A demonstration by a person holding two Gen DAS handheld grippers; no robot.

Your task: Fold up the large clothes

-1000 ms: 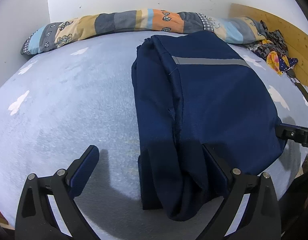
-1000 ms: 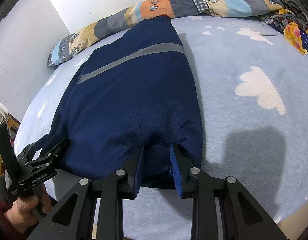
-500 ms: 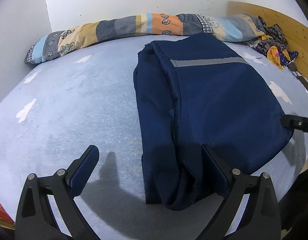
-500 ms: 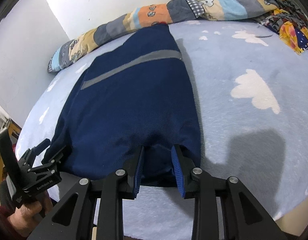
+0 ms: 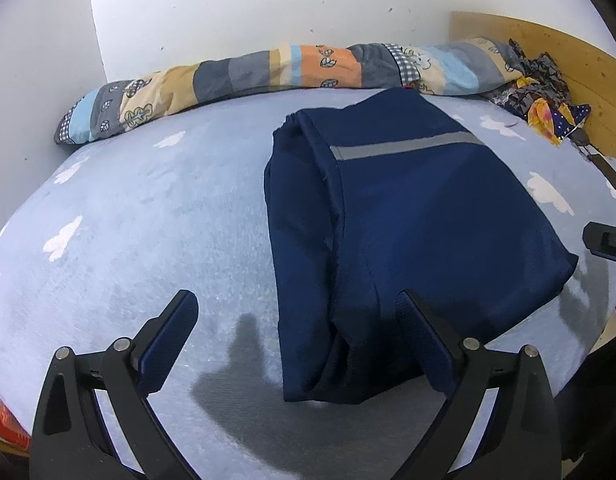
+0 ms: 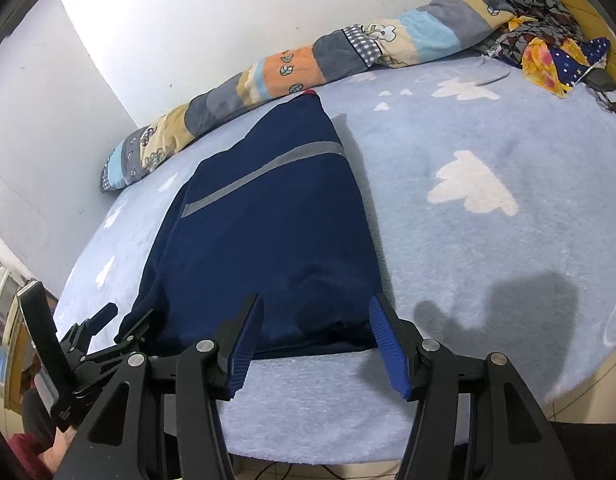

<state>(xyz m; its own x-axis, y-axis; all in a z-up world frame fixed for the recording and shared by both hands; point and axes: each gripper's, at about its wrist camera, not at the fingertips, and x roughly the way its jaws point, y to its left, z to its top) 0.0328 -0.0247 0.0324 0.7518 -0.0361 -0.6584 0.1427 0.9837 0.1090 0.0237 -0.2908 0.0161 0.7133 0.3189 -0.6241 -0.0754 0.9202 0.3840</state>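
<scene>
A navy garment (image 5: 408, 216) with a grey reflective stripe lies folded lengthwise on the light blue bed cover (image 5: 147, 220). My left gripper (image 5: 297, 300) is open wide just above the garment's near left corner, with nothing pinched; its right finger (image 5: 424, 332) hangs over the cloth. In the right wrist view the garment (image 6: 267, 232) stretches away from me. My right gripper (image 6: 316, 306) has its jaws opening. The near hem lies flat on the bed between the fingertips, and the pads do not press on it. The left gripper (image 6: 107, 328) shows at the garment's other near corner.
A long patchwork bolster (image 5: 267, 72) lies along the white wall at the back. A heap of colourful clothes (image 6: 548, 48) sits in the far right corner by a wooden headboard (image 5: 548, 52). The bed's near edge (image 6: 328, 452) runs just below my right gripper.
My right gripper's jaws have spread from a narrow pinch on the near hem to a wide gap, letting the hem go, and it drew back a little. My left gripper stays open.
</scene>
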